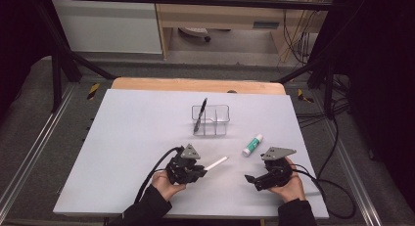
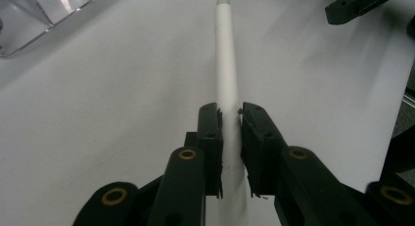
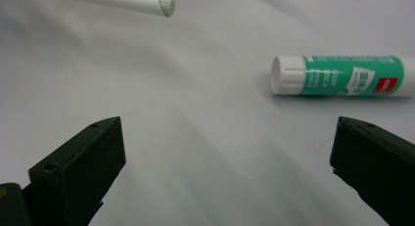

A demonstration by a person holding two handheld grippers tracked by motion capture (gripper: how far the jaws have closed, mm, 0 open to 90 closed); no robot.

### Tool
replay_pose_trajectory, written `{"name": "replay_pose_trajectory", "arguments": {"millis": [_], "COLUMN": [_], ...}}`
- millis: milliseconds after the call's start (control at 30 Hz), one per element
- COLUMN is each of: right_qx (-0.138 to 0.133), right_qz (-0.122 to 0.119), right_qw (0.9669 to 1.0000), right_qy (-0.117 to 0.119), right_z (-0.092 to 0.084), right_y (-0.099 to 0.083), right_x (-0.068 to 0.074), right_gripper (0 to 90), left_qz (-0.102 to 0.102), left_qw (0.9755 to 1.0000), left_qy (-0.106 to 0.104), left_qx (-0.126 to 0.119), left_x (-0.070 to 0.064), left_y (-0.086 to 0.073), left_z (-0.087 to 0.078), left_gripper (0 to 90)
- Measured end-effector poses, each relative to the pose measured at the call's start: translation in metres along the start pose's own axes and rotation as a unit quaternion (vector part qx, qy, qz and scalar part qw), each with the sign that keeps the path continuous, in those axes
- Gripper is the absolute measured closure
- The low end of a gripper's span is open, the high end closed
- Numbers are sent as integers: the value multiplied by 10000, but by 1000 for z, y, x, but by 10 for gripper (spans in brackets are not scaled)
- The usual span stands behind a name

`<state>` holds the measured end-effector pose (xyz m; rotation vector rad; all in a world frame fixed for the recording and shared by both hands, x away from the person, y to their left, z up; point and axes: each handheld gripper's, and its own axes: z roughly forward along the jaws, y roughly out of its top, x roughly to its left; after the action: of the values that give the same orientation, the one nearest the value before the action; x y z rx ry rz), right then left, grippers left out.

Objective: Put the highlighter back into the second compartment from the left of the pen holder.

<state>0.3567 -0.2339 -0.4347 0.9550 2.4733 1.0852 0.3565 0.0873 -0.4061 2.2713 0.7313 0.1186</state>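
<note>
The white pen (image 2: 226, 64) is clamped between the jaws of the left hand-held gripper (image 2: 230, 116), pointing straight ahead of it. The right hand-held gripper (image 3: 227, 152) is spread wide with nothing held, the glue stick (image 3: 342, 75) lying just beyond it on the bench (image 1: 132, 138).

- One white pen (image 1: 216, 163), clamped at one end between the jaws of the left gripper (image 1: 201, 172) and pointing away from it.
- One green-and-white glue stick (image 1: 252, 145), lying just beyond the wide-open right gripper (image 1: 250, 180).
- One black pen (image 1: 200, 115), standing tilted in the organiser, well beyond both grippers.
- One clear plastic organiser (image 1: 221, 119) with several compartments, farther off than the glue stick.
- Two grippers, one per hand.
</note>
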Motion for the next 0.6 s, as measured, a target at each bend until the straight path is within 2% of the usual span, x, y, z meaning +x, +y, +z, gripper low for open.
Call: {"name": "replay_pose_trajectory", "arguments": {"millis": [300,500,600], "right_qx": [182,314,346], "right_qz": [-557,-1052,-1343], "right_qw": [9983,9940,9903], "right_qy": [2,-3,-1], "right_z": [11,19,22], "right_y": [21,39,47], "right_x": [22,40,47], "right_gripper": [11,21,27], "left_qz": [-20,105,191], "left_qw": [10000,9999,9996], "left_qy": [-33,-64,-147], "left_qx": [24,99,153], "left_x": [20,25,26], "left_y": [-5,-3,0], "left_z": [-17,-24,-26], "left_gripper": [782,781,782]}}
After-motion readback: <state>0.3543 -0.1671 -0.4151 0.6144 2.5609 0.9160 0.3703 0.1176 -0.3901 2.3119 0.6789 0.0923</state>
